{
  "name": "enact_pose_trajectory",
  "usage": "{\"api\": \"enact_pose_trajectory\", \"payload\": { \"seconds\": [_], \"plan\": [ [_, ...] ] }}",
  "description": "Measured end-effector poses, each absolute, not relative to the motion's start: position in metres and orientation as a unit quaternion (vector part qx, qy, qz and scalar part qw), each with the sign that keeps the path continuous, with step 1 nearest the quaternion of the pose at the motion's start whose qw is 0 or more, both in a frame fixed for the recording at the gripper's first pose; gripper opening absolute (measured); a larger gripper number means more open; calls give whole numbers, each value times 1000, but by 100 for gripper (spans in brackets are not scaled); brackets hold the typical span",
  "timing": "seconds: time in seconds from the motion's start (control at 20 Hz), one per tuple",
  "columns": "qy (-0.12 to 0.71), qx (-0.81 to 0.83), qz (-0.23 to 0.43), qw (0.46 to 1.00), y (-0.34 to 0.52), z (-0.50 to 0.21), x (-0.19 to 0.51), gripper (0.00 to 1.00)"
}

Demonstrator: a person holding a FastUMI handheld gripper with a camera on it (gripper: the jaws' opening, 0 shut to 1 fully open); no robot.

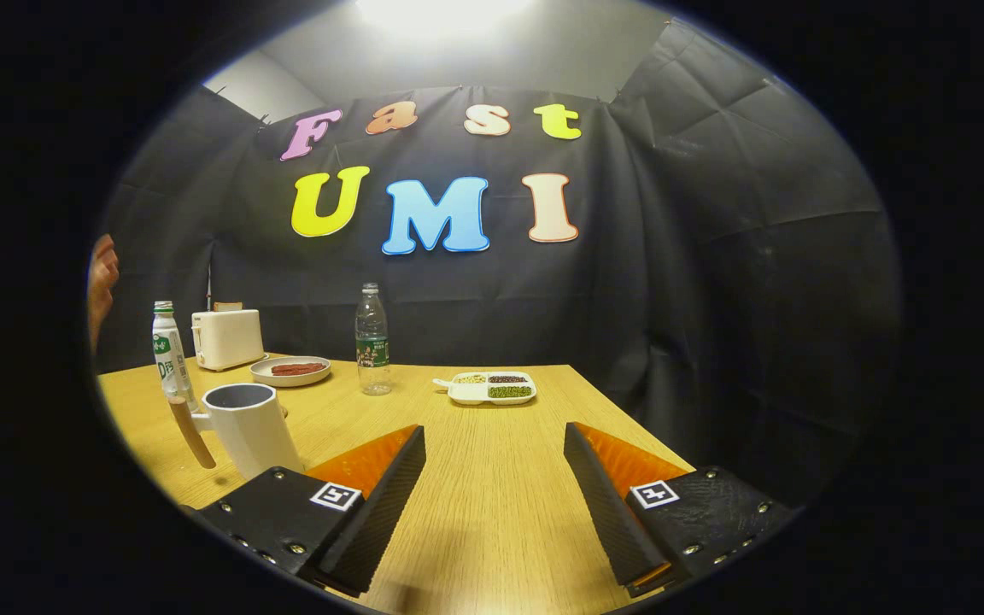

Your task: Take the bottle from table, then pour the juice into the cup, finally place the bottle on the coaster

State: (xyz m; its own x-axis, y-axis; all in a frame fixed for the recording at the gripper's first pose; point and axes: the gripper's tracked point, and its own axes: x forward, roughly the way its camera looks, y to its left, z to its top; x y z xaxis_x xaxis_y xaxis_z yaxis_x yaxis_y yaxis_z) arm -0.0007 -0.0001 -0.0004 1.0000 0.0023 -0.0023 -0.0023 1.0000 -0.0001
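**Operator:** Wooden bench (492, 512) under a dark cloth wall, this is what I see ahead. My tool (492, 504) has its fingers spread wide with nothing between them, only bare wood.

**Assistant:** Where is the juice bottle?

**Operator:** I judge it is the white bottle with the green label (169, 354), far to the left of the fingers, just behind the white cup (248, 427). A clear plastic bottle (372, 342) stands further back, more in the middle; which of the two is meant I cannot say for sure.

**Assistant:** How will it handle?

**Operator:** It looks like thin plastic, so light, smooth and a little slippery, and it may give under a hard squeeze. I would hold it at the middle of the body, below the neck, so it stays steady when I tip it.

**Assistant:** Anything unclear?

**Operator:** The coaster I cannot identify. The bottle's foot is hidden behind the cup, and how full it is I cannot tell. A brown stick-like thing (191, 434) leans beside the cup. A hand (101, 282) is cut off at far left.
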Motion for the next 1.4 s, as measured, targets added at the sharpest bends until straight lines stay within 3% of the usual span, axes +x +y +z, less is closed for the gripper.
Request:
{"api": "enact_pose_trajectory", "payload": {
  "seconds": [1.1, 1.4],
  "plan": [
    [-2, -1, -1, 1000, -1, 1, 2, 99],
    [0, -18, -5, 1000, 3, 2, 34, 99]
  ]
}}
